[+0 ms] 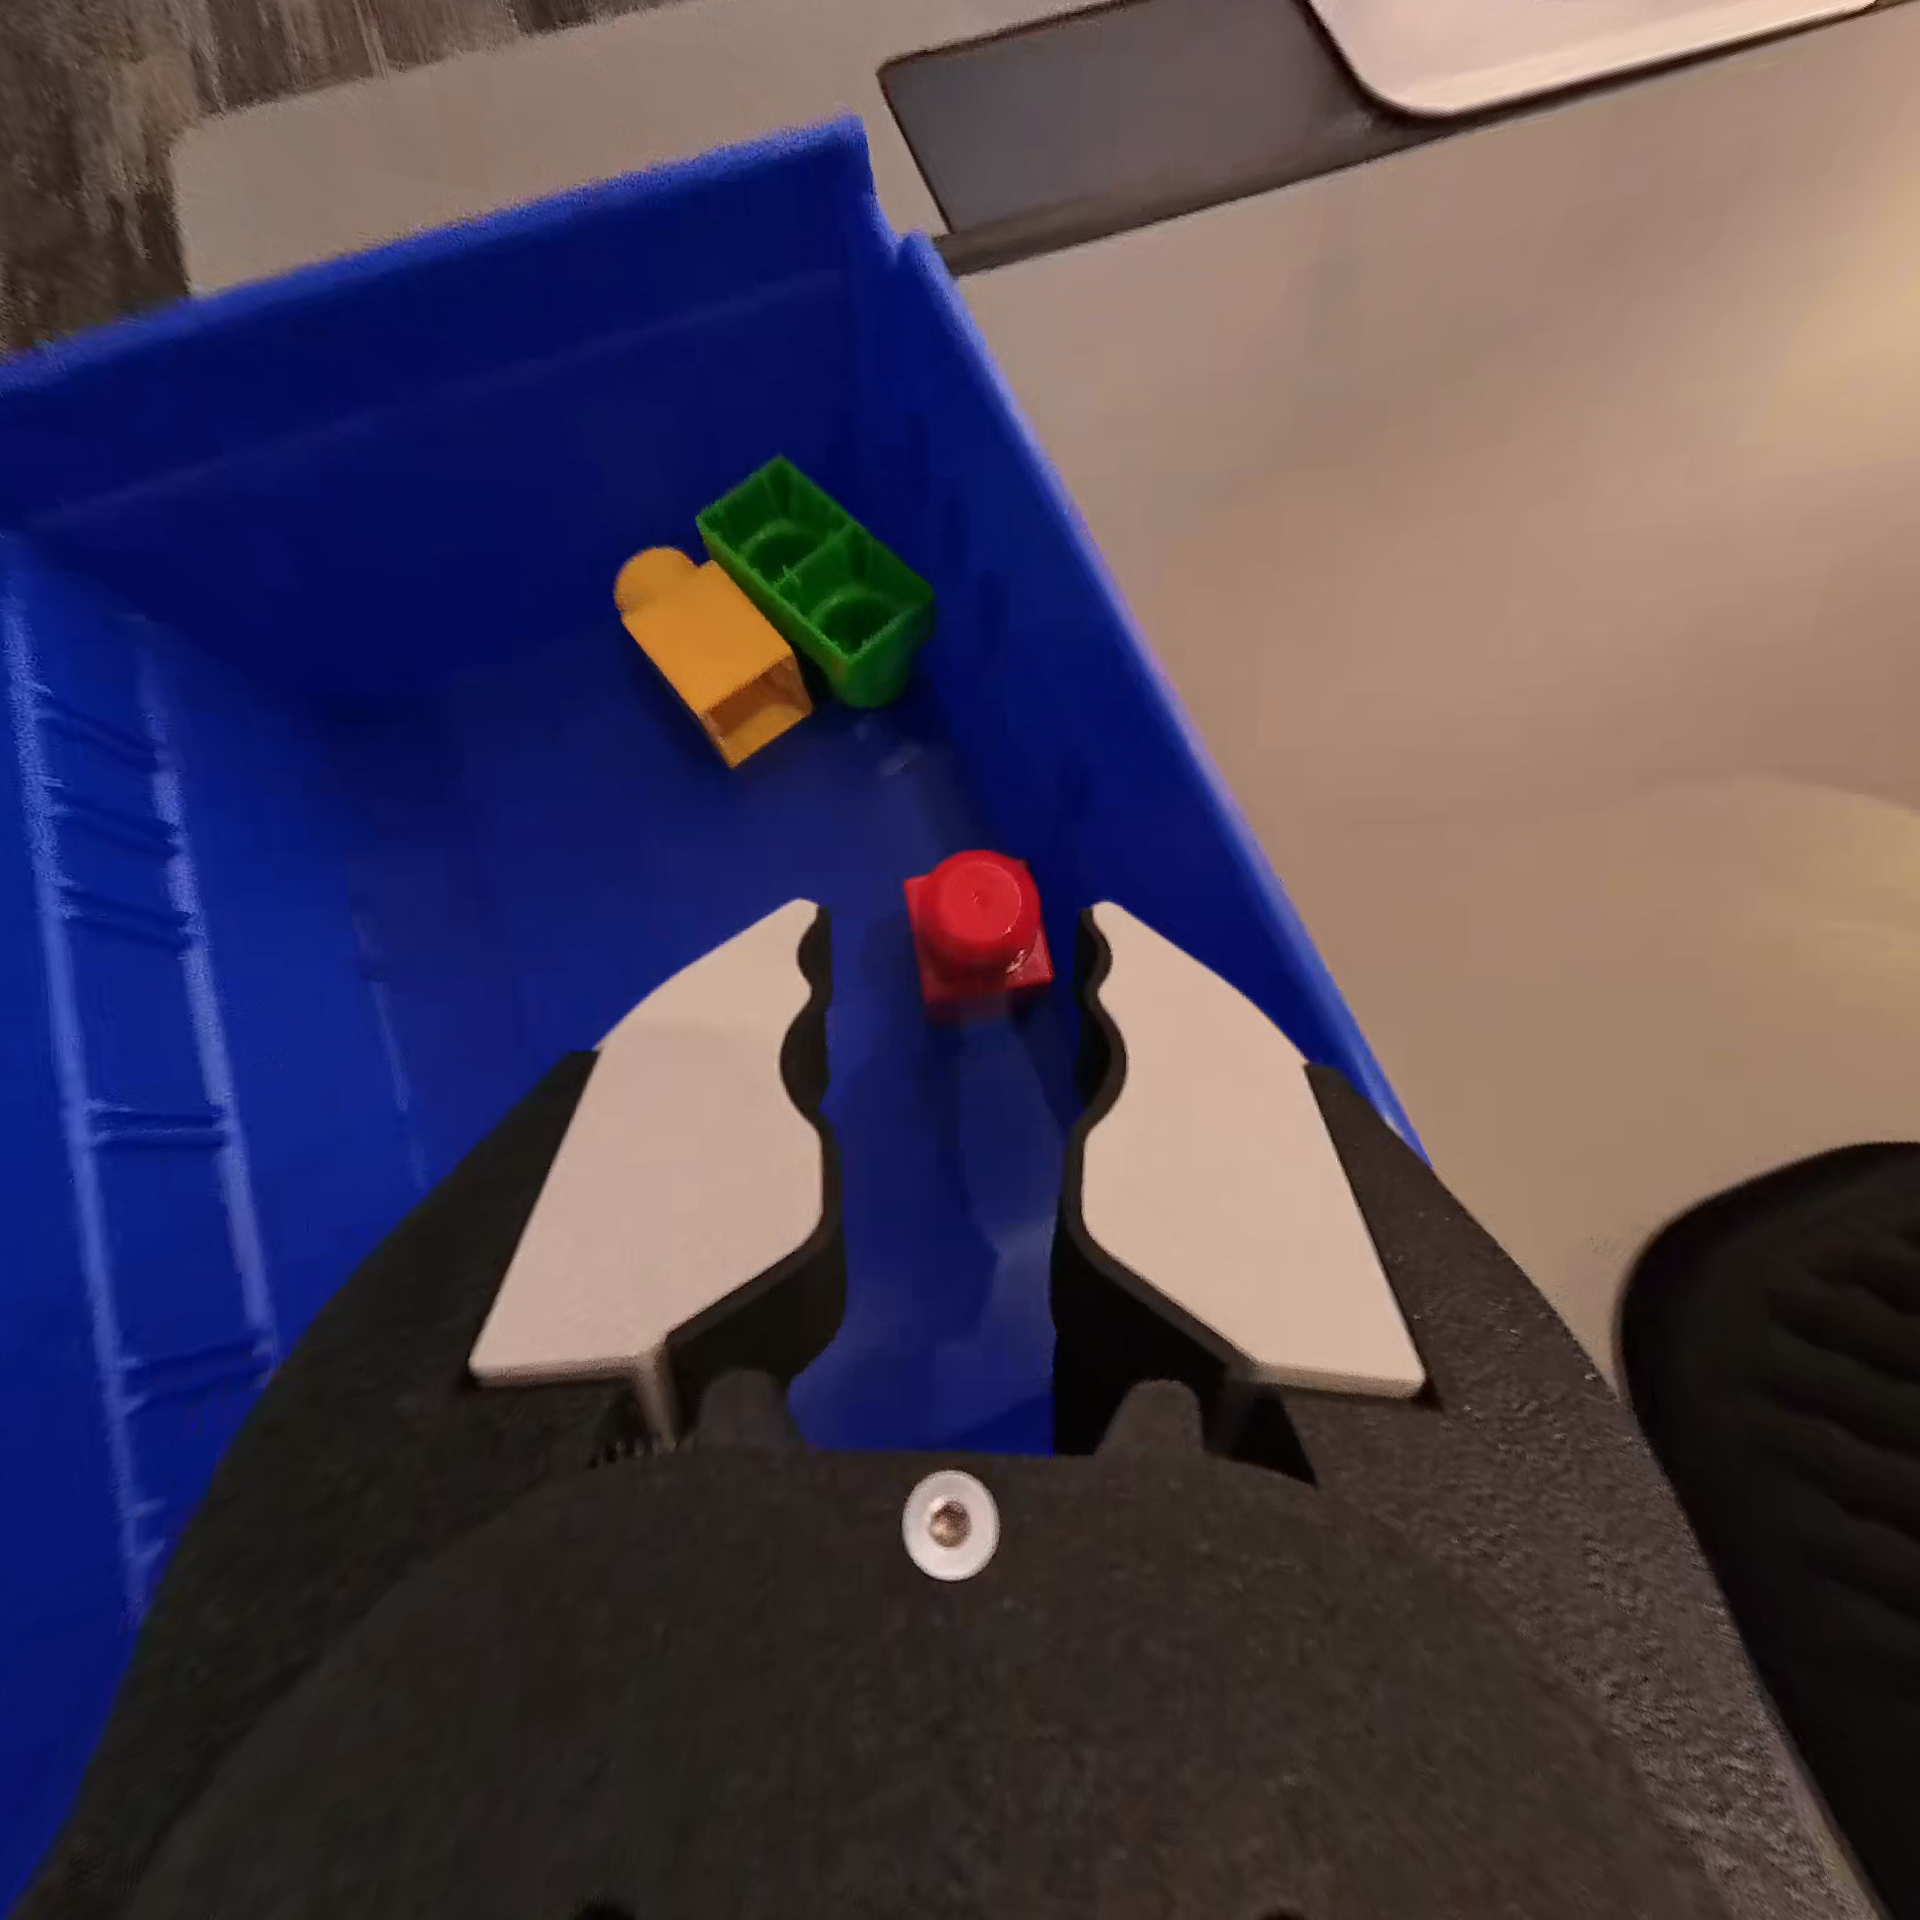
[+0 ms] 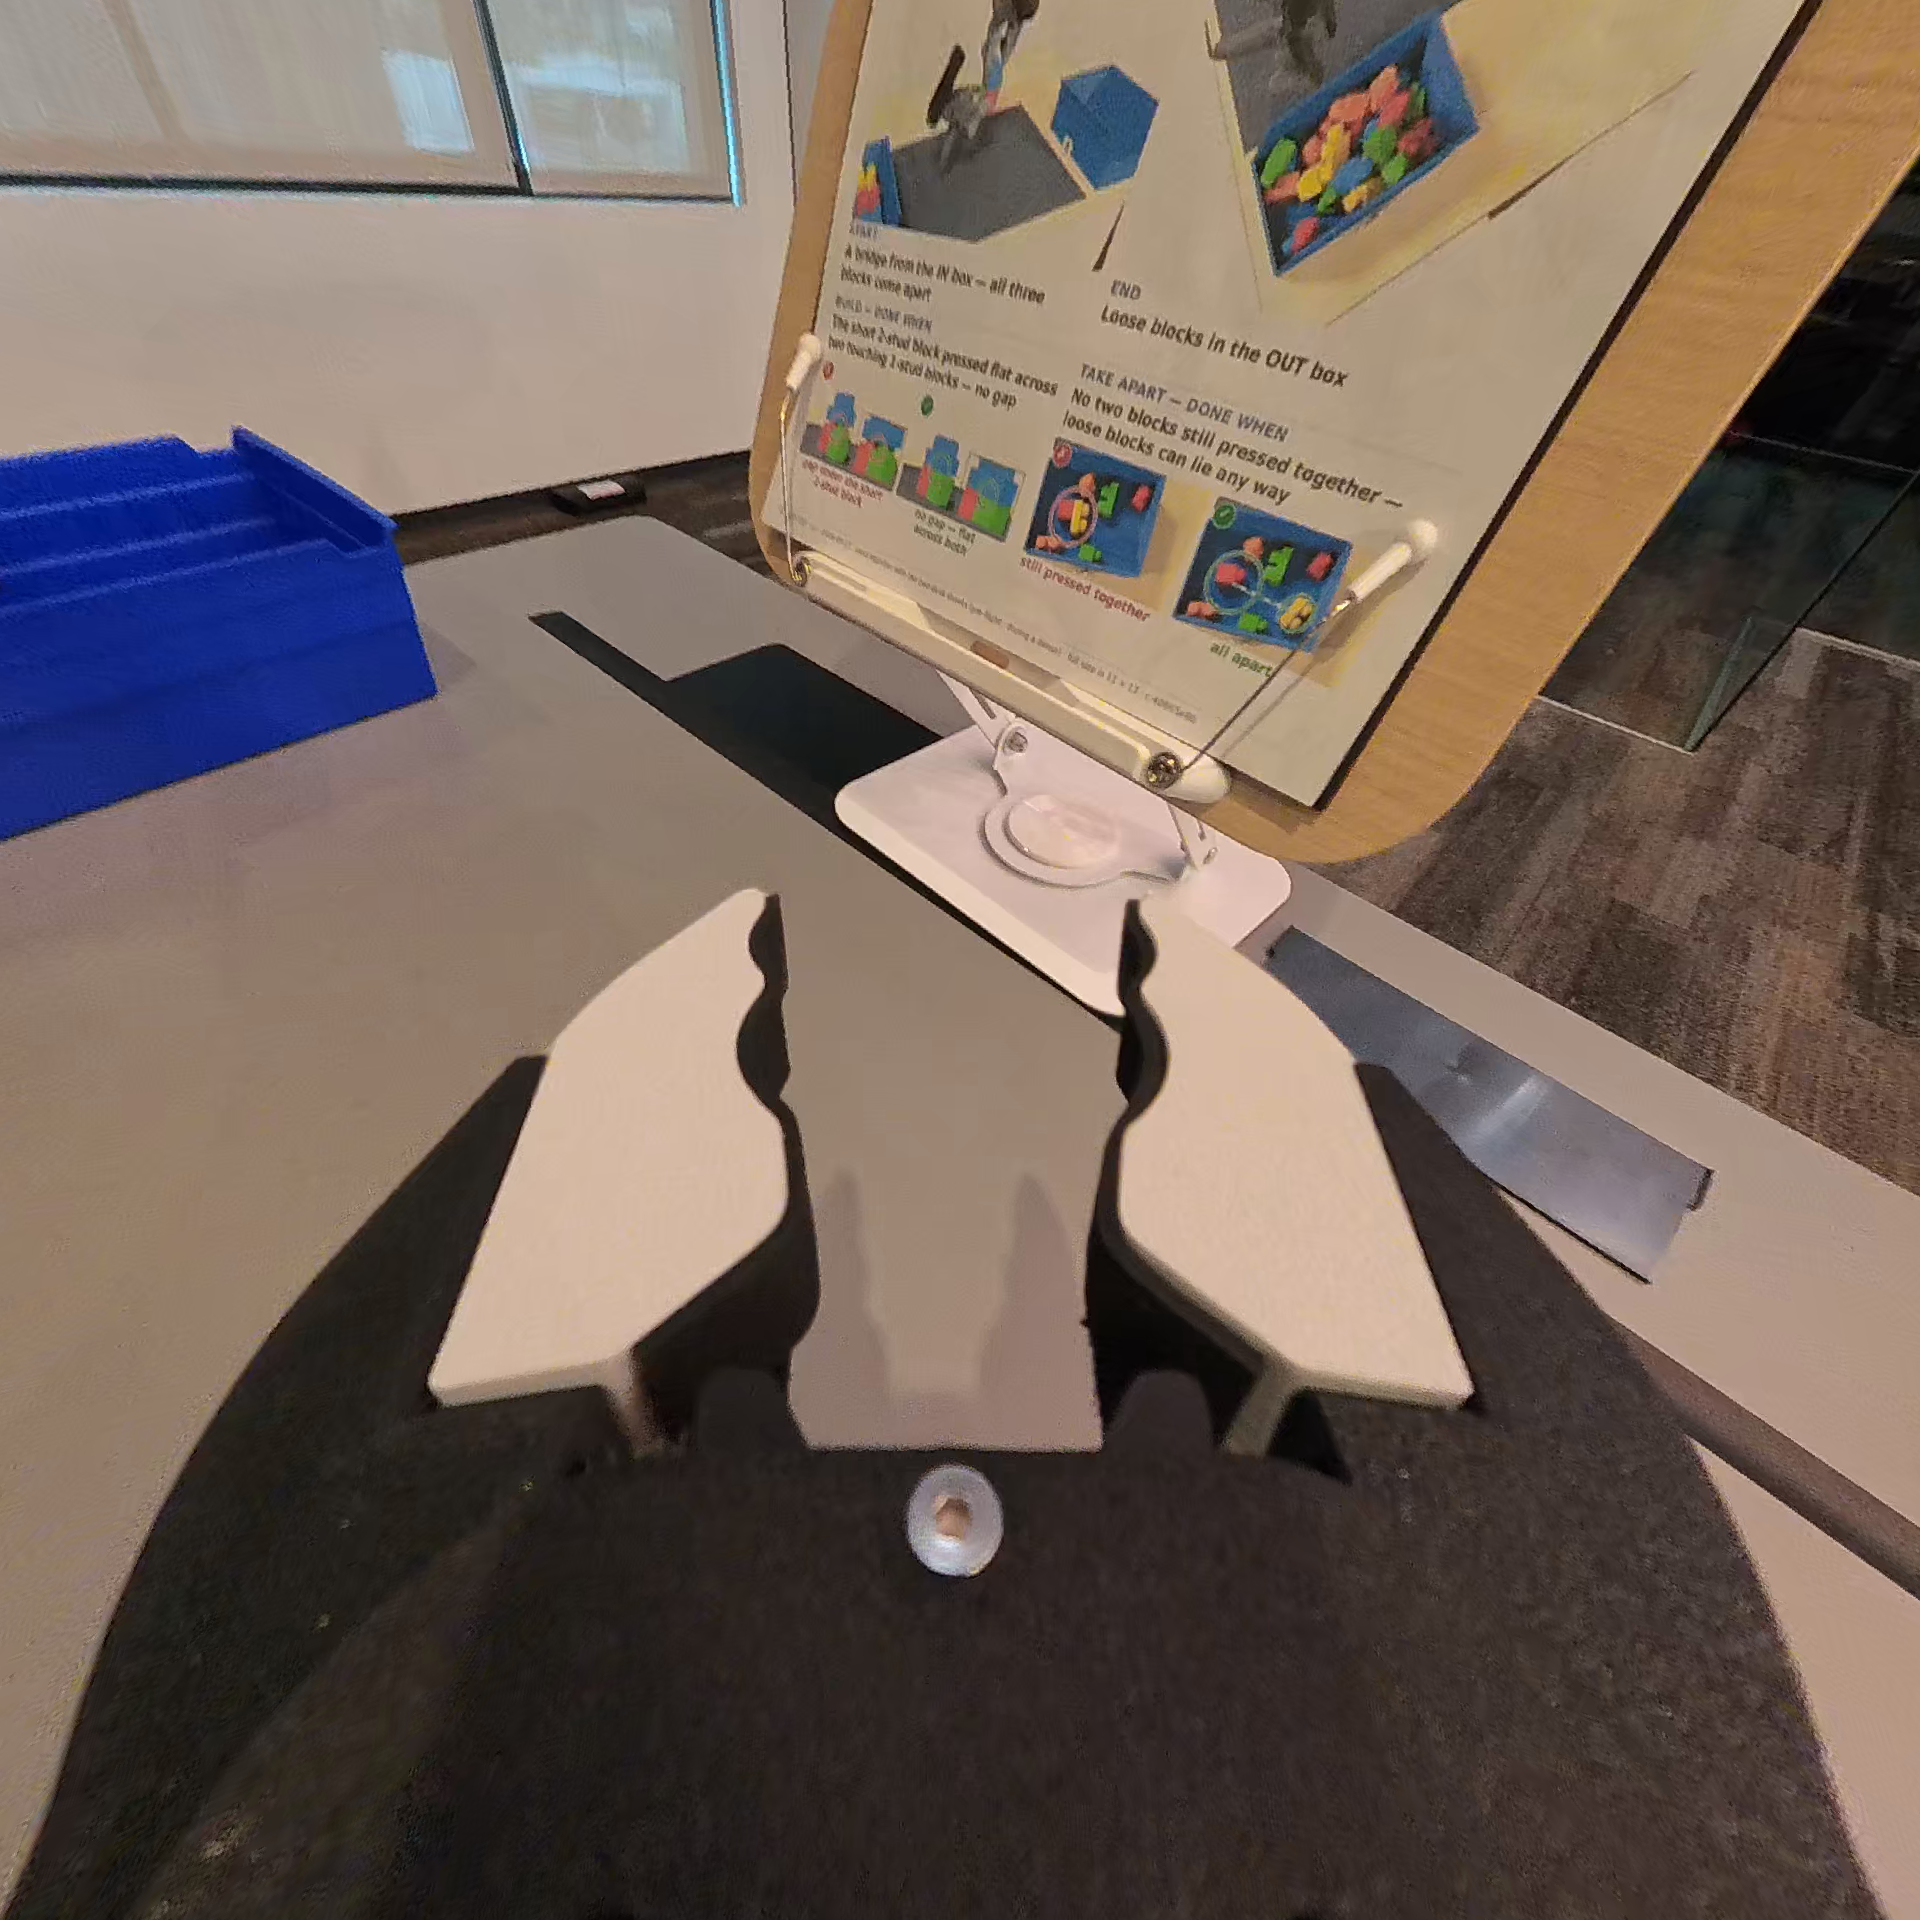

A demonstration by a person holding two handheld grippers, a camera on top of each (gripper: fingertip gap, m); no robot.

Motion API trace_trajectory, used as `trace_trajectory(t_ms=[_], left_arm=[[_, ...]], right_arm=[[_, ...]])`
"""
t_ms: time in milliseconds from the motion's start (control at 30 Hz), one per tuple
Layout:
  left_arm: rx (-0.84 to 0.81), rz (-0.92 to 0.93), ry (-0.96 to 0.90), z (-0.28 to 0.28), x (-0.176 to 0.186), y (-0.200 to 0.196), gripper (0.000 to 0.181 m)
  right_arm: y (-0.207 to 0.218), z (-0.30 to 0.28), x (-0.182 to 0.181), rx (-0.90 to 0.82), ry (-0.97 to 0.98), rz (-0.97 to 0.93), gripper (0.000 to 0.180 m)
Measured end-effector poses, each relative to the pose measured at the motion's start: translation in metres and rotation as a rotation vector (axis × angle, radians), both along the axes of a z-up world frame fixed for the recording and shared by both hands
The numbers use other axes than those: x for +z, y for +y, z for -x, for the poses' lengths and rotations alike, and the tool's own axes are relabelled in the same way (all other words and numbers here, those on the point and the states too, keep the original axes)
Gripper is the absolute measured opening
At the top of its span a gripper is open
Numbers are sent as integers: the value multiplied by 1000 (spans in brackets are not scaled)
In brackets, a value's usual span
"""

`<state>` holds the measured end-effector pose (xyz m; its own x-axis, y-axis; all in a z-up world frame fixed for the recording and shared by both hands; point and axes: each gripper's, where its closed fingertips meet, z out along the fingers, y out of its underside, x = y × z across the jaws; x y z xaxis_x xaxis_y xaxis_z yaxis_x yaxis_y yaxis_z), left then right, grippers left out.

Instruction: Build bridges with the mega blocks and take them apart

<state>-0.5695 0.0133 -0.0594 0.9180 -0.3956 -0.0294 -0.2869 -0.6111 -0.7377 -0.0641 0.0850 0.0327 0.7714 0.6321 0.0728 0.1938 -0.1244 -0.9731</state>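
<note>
In the left wrist view my left gripper [image 1: 951,920] is open and empty above the inside of a blue bin [image 1: 312,727]. A small red one-stud block [image 1: 977,935] stands stud-up on the bin floor, seen between the fingertips and below them. A yellow one-stud block [image 1: 707,649] lies on its side farther in. A green two-stud block [image 1: 816,577] lies upside down, touching the yellow one, by the bin's right wall. In the right wrist view my right gripper [image 2: 951,920] is open and empty over the grey table [image 2: 312,935].
A wooden board with an instruction sheet [image 2: 1195,364] stands on a white stand [image 2: 1060,862] just beyond the right gripper. A blue bin [image 2: 187,613] sits at the table's far left. A dark slot [image 2: 790,717] runs across the table. A black object [image 1: 1787,1455] lies right of the bin. One gripper's finger ends stand about 50 cm off the other's. The black object [image 1: 1787,1455] is closer to my left gripper, around 20 cm from its tips; the right tips are 45 cm off.
</note>
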Motion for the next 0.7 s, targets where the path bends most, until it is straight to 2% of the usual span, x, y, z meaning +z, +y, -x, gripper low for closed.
trace_trajectory(t_ms=[233,333,433,567,700], left_arm=[[-39,108,76,-6,-51,8,43],[-40,114,126,-5,-56,16,38],[-21,101,163,-2,-56,24,36],[0,67,210,14,-43,26,35],[-3,-1,112,18,12,17,35]], right_arm=[[-1,-4,-7,-3,-44,12,61],[-1,-14,-11,-25,-85,18,61],[-1,-24,-6,-38,-46,13,60],[-3,-35,3,-49,11,5,58],[-7,-43,15,-59,40,-18,58]])
